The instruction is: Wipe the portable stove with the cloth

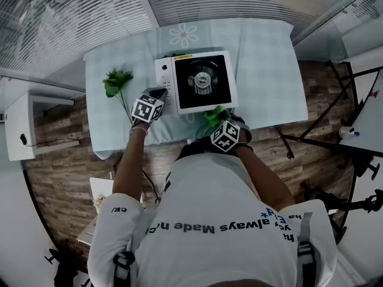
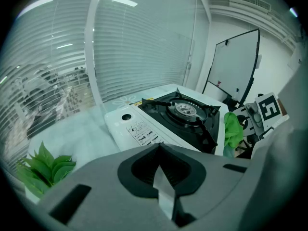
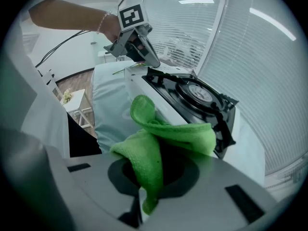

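The portable stove (image 1: 201, 82) is white with a black top and a round burner (image 1: 202, 81); it sits on the pale tablecloth. In the right gripper view the stove (image 3: 192, 100) lies just ahead, and a green cloth (image 3: 159, 138) is bunched in my right gripper (image 3: 144, 196), which is shut on it. From the head view the cloth (image 1: 215, 115) hangs at the stove's near edge by the right gripper (image 1: 226, 135). My left gripper (image 1: 149, 105) hovers at the stove's left side with its jaws closed and empty; the stove (image 2: 168, 117) shows ahead of the left gripper (image 2: 161, 150).
A green leafy sprig (image 1: 116, 82) lies on the table (image 1: 269, 70) left of the stove, and shows again as the sprig (image 2: 45, 167) in the left gripper view. Window blinds (image 1: 72, 17) run behind the table. A whiteboard (image 2: 236, 66) and stand legs (image 1: 347, 130) are to the right.
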`<state>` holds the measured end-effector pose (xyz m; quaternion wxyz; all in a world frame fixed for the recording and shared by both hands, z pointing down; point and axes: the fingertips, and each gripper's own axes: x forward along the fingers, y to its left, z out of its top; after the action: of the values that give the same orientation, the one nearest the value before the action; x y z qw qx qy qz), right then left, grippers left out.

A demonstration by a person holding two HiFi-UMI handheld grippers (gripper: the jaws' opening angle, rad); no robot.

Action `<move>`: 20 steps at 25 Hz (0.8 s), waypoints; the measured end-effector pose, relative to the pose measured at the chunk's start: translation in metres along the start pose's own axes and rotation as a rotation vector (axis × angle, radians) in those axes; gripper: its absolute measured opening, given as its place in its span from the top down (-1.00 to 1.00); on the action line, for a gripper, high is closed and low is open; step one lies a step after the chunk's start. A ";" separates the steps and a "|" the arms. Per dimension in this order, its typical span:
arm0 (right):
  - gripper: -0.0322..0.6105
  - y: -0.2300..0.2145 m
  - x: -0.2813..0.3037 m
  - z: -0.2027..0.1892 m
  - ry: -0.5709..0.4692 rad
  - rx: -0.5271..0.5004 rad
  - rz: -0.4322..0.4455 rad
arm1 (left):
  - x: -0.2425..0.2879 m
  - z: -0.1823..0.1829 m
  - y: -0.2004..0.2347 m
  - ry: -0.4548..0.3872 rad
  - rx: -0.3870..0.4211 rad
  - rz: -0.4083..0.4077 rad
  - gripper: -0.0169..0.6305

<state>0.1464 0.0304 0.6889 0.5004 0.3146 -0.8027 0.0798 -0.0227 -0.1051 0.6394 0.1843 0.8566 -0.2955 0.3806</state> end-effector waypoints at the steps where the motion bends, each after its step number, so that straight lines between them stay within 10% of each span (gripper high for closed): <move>1: 0.83 -0.004 -0.002 -0.005 0.005 0.009 -0.005 | 0.000 0.000 0.000 0.001 0.000 0.002 0.91; 20: 0.83 -0.061 -0.027 -0.074 0.084 0.153 -0.075 | 0.000 0.001 -0.002 0.017 -0.007 -0.001 0.91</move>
<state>0.2455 0.0261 0.6905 0.5108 0.3779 -0.7602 0.1351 -0.0206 -0.1045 0.6388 0.1901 0.8527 -0.2950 0.3869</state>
